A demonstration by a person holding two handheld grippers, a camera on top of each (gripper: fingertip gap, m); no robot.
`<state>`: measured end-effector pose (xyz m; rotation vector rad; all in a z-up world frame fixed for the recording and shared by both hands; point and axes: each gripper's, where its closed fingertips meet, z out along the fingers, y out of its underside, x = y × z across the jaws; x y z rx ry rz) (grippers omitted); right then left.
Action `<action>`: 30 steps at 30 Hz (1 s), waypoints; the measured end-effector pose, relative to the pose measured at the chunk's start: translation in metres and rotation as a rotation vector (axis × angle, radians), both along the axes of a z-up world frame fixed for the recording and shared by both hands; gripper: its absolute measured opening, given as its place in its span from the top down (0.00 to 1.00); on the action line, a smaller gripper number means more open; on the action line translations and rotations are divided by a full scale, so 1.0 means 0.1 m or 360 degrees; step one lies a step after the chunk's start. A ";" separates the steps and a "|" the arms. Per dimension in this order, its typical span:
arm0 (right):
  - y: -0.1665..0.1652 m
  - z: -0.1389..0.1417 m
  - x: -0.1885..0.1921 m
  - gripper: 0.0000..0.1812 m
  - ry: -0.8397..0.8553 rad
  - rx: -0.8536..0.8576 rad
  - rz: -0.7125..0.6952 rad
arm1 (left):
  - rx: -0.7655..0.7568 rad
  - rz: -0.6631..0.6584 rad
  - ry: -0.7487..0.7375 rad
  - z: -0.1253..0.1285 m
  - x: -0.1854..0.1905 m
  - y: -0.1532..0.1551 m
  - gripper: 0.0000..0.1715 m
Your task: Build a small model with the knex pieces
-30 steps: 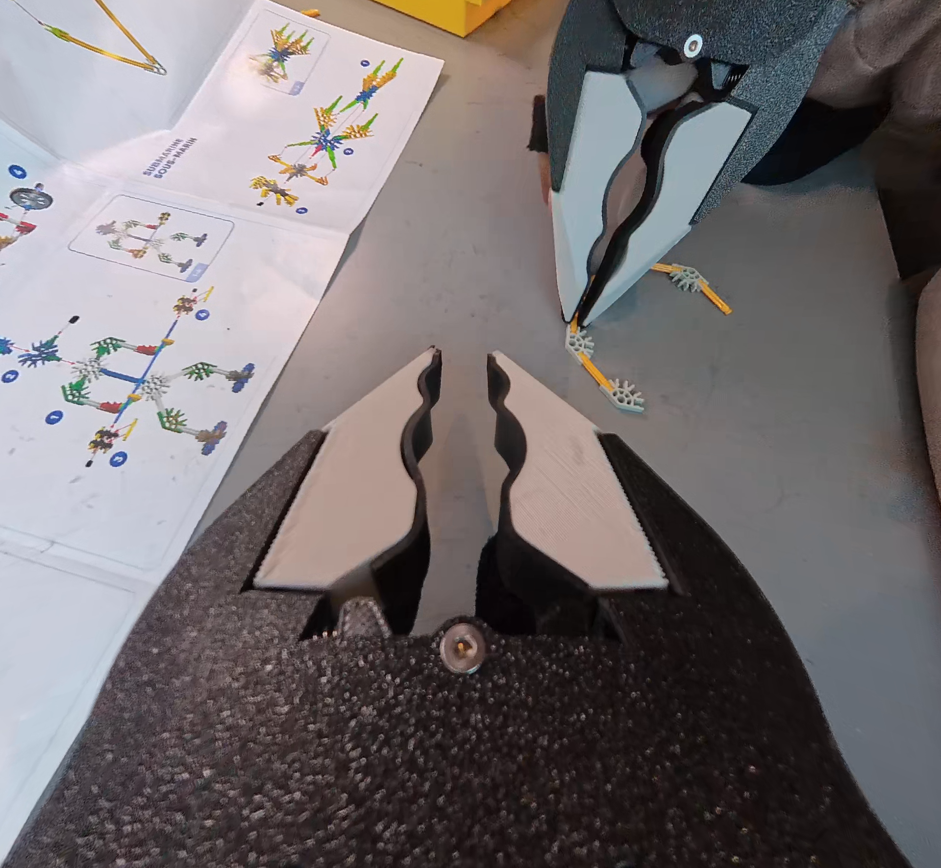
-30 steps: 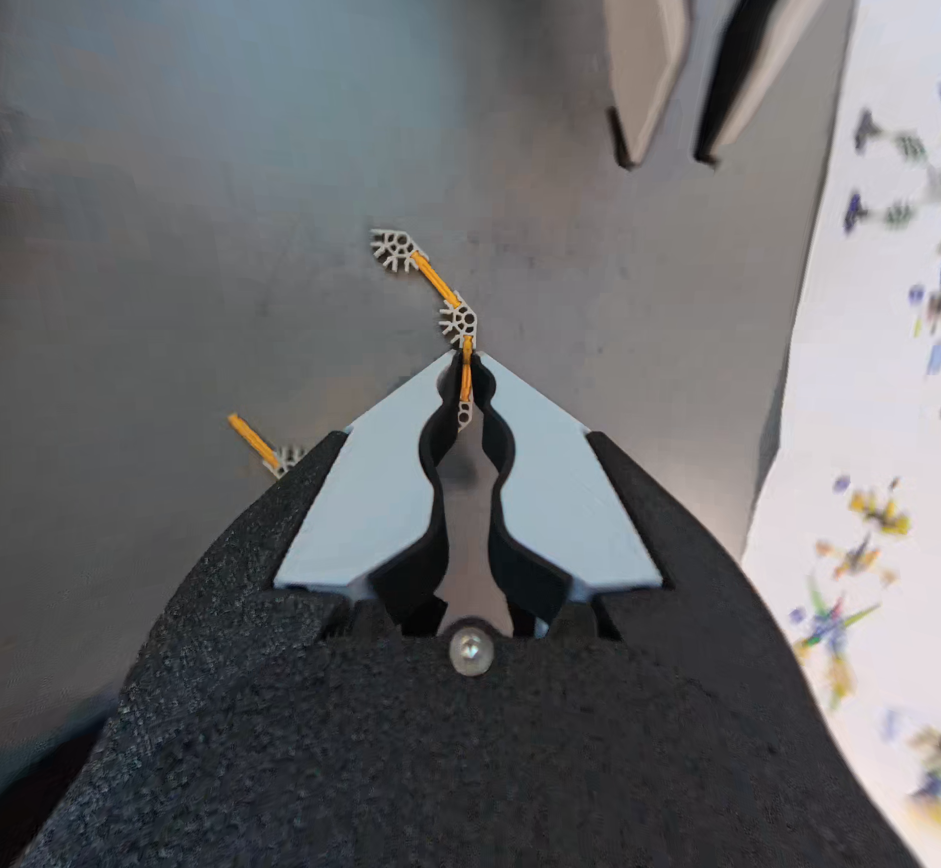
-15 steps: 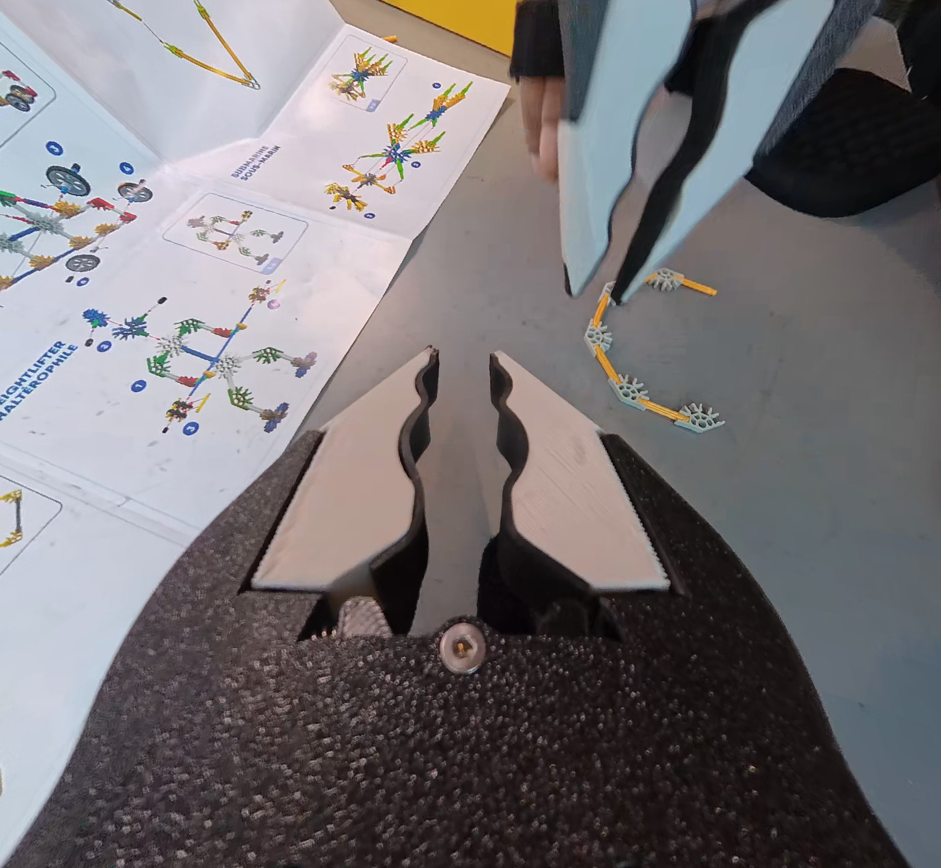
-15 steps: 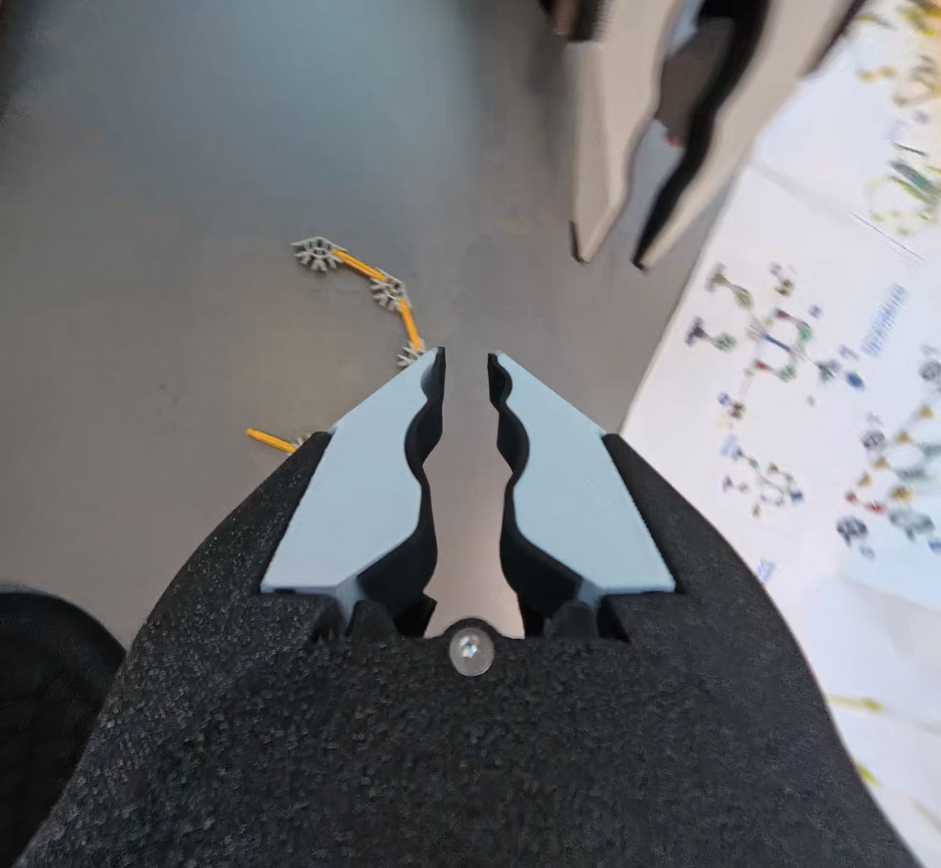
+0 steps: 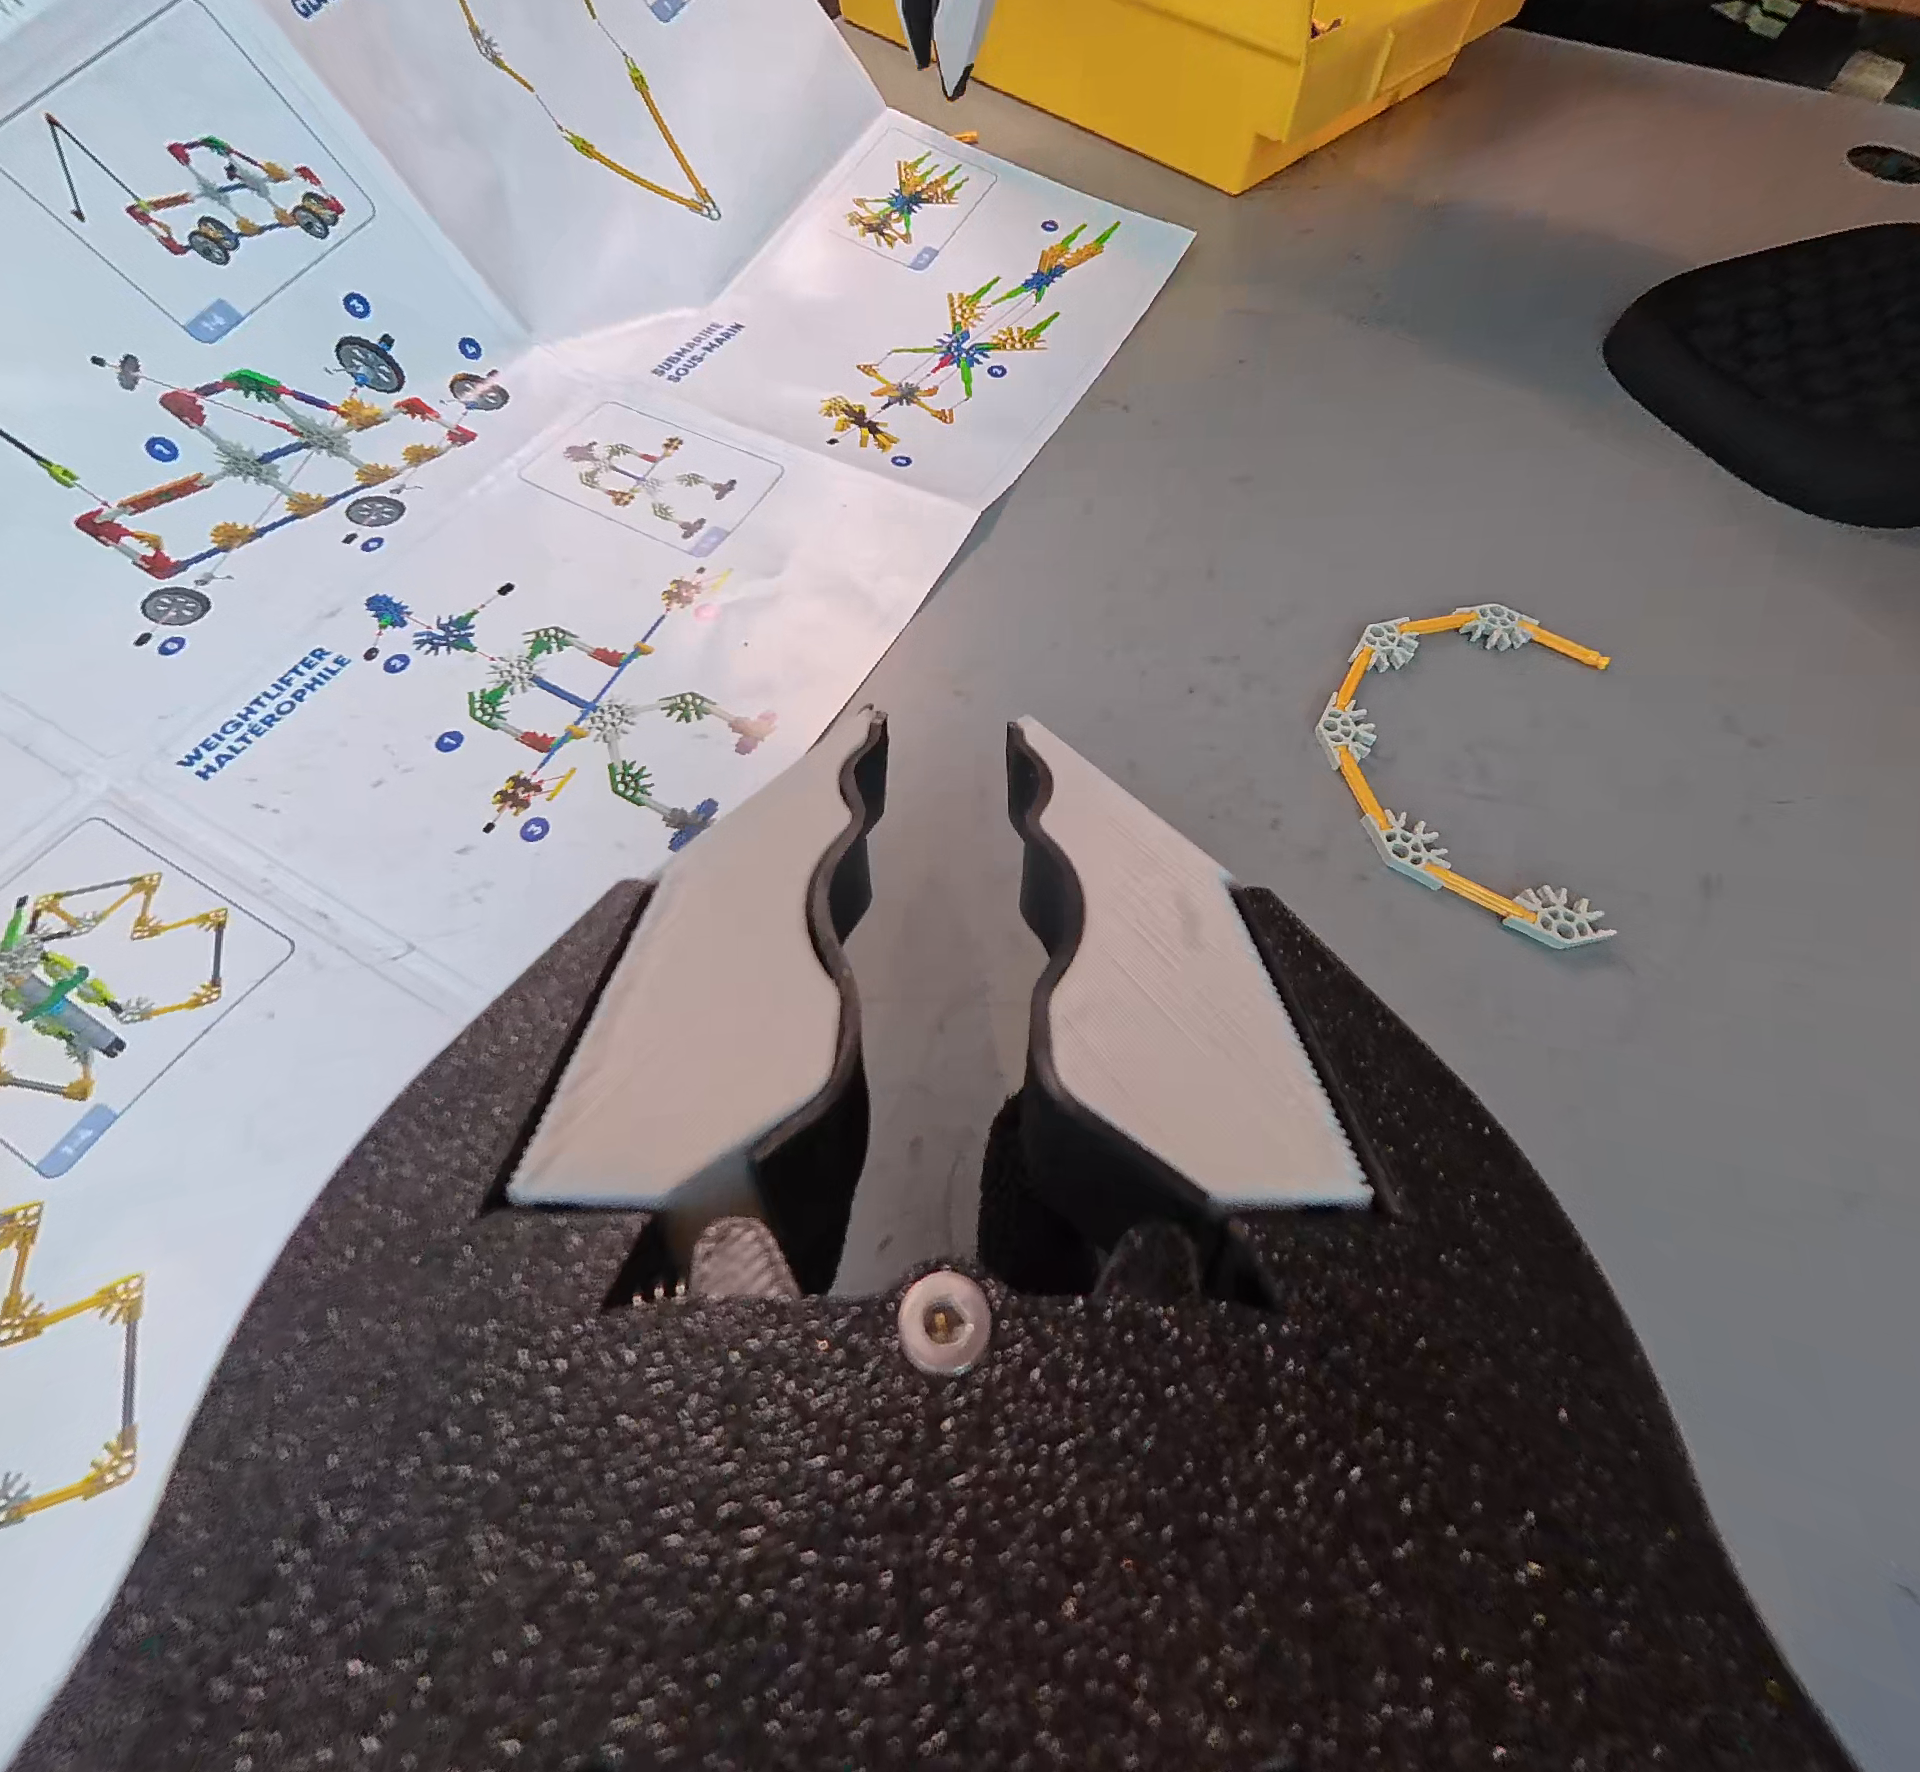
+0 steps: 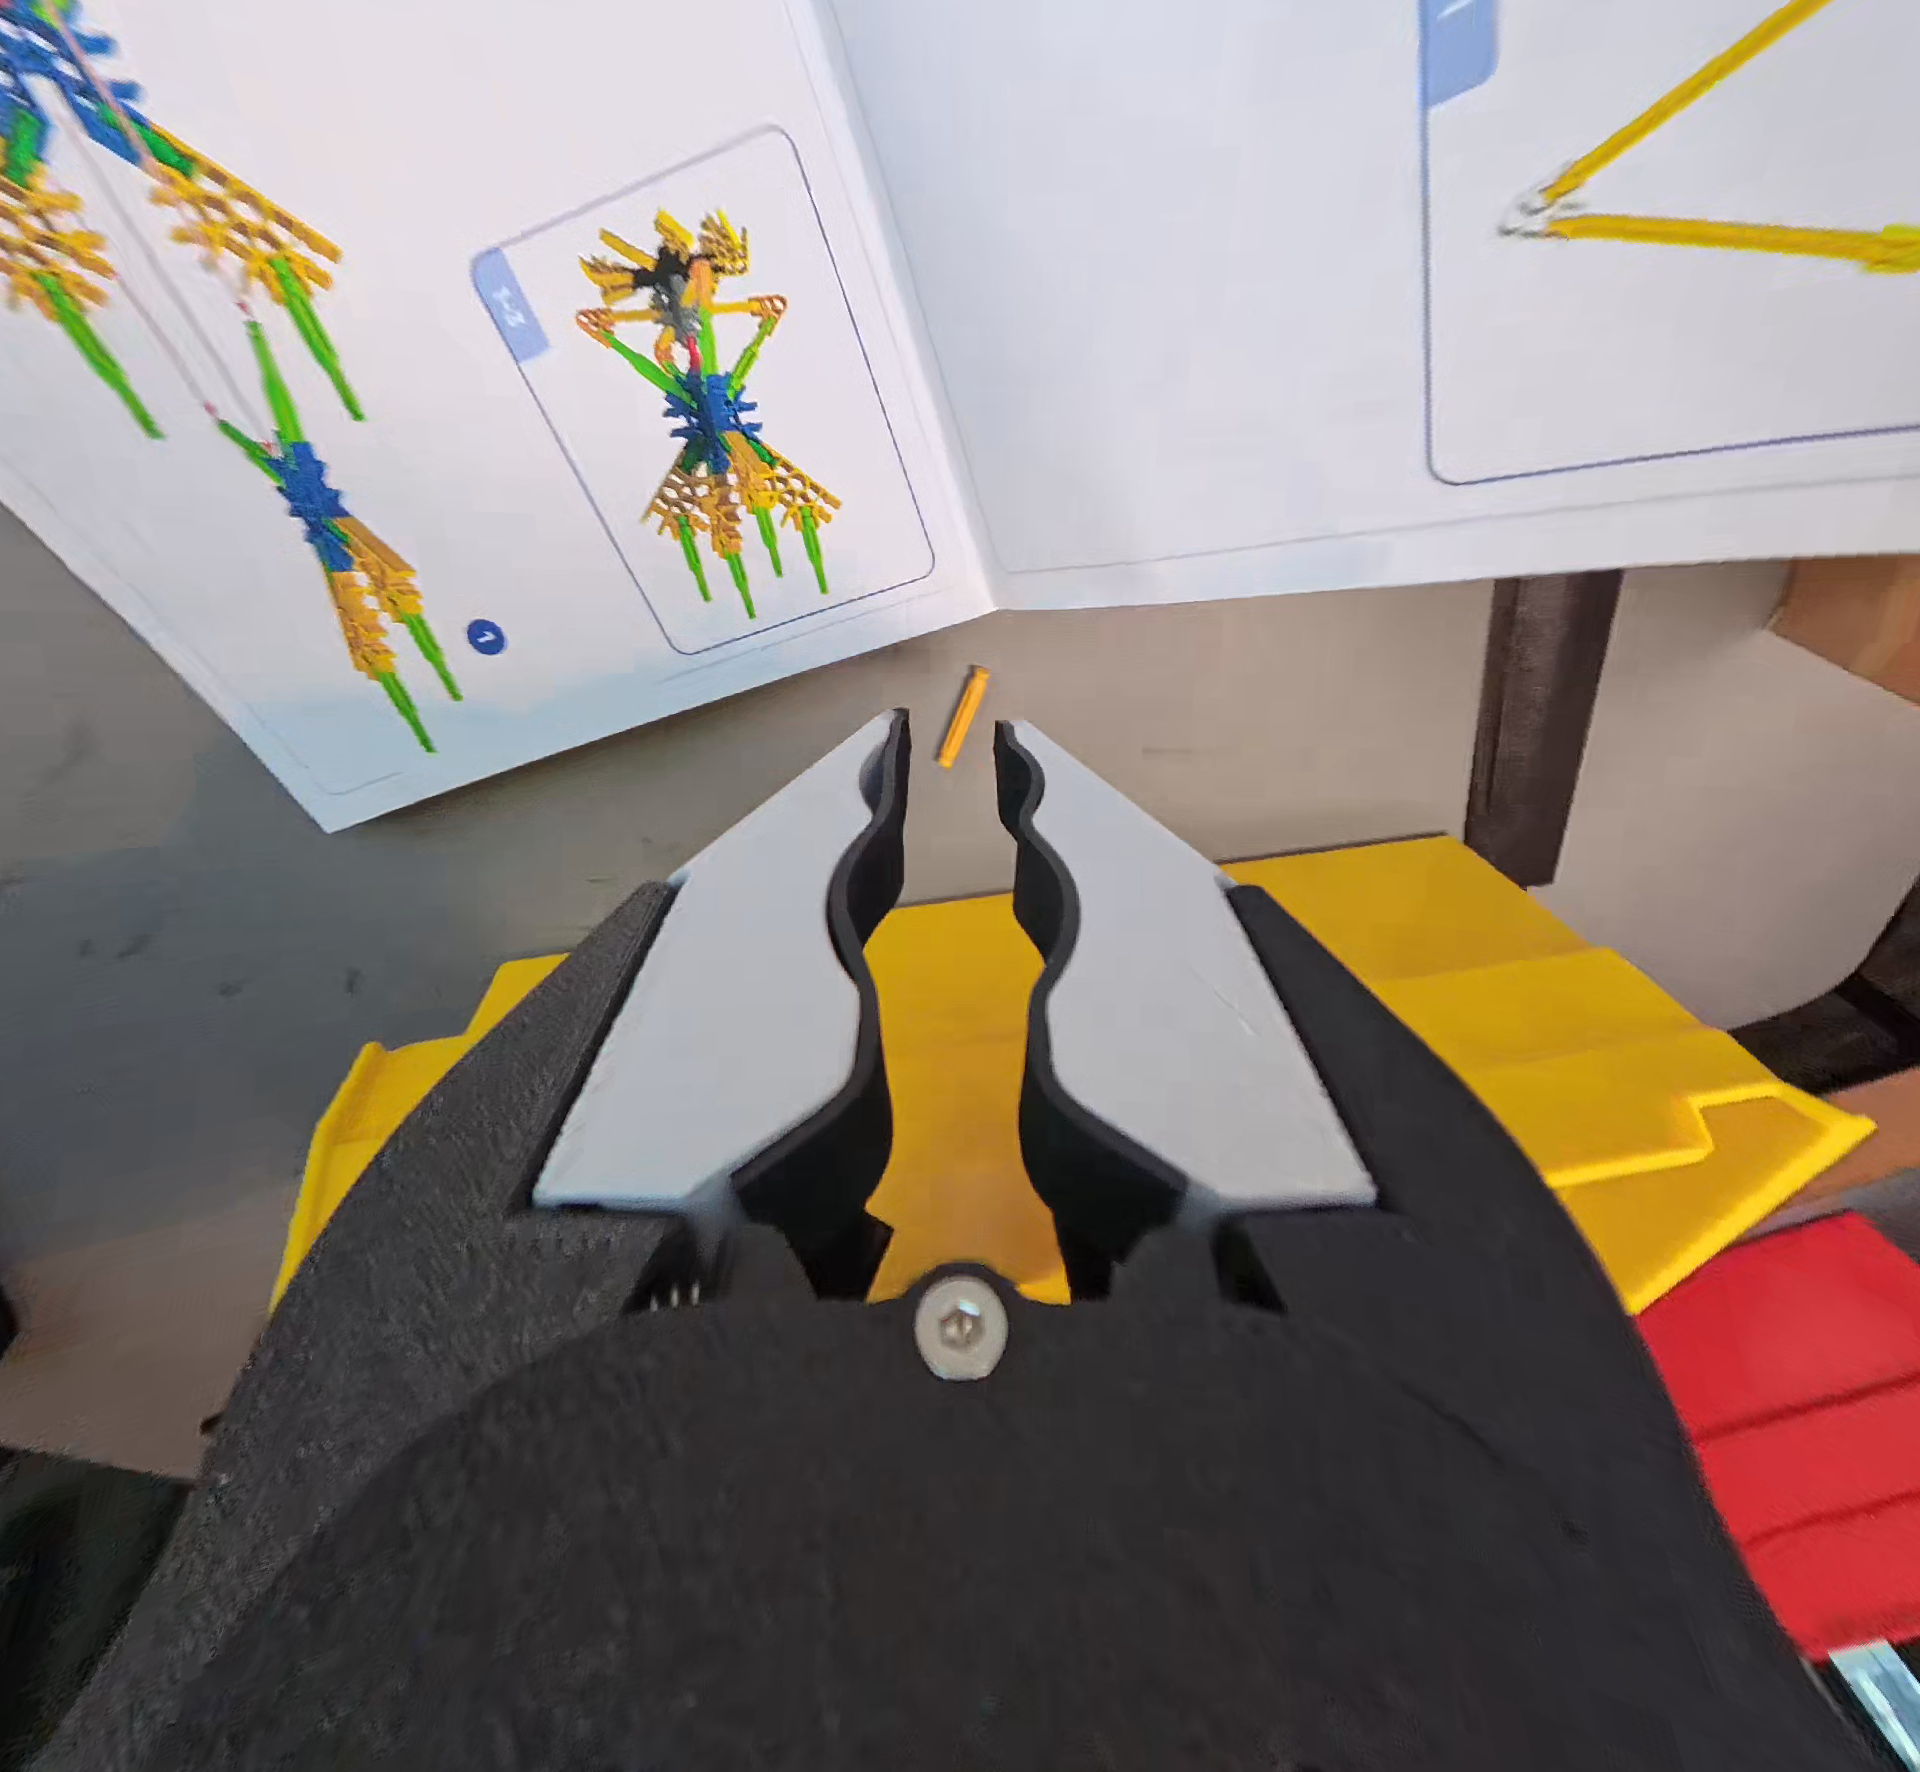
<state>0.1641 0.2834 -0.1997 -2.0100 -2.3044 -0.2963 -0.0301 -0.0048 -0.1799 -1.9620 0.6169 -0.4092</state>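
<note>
Yellow rod [image 6: 962,716] just beyond right claw [image 6: 951,733] tips.

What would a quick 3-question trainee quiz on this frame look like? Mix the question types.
1. True or false: the left gripper is shut on the curved chain of rods and connectors.
2. What lies on the table just ahead of the right gripper? A) a wheel B) a short yellow rod C) a blue connector
3. Fill in: the right gripper is above the ___ bin.

Key: 1 false, it is open and empty, with the chain apart to its right; 2 B; 3 yellow.
</note>
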 end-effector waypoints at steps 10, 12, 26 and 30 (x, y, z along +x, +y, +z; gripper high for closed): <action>0.05 -0.26 0.18 0.99 -0.0287 -0.0146 -0.0128 | -0.0004 -0.0068 -0.0030 0.04 0.06 -0.03 0.87; 0.05 -0.26 0.18 0.99 -0.0288 -0.0146 -0.0127 | -0.0009 -0.0080 -0.0024 0.03 0.07 -0.04 0.87; -2.06 0.47 -0.56 0.99 0.0598 -0.0203 0.0757 | -0.0088 -0.0440 -0.0069 0.03 0.47 -0.33 0.87; -3.12 0.16 -0.65 0.99 0.0658 -0.0360 0.1133 | -0.0119 -0.0671 0.0144 -0.17 0.72 -0.57 0.88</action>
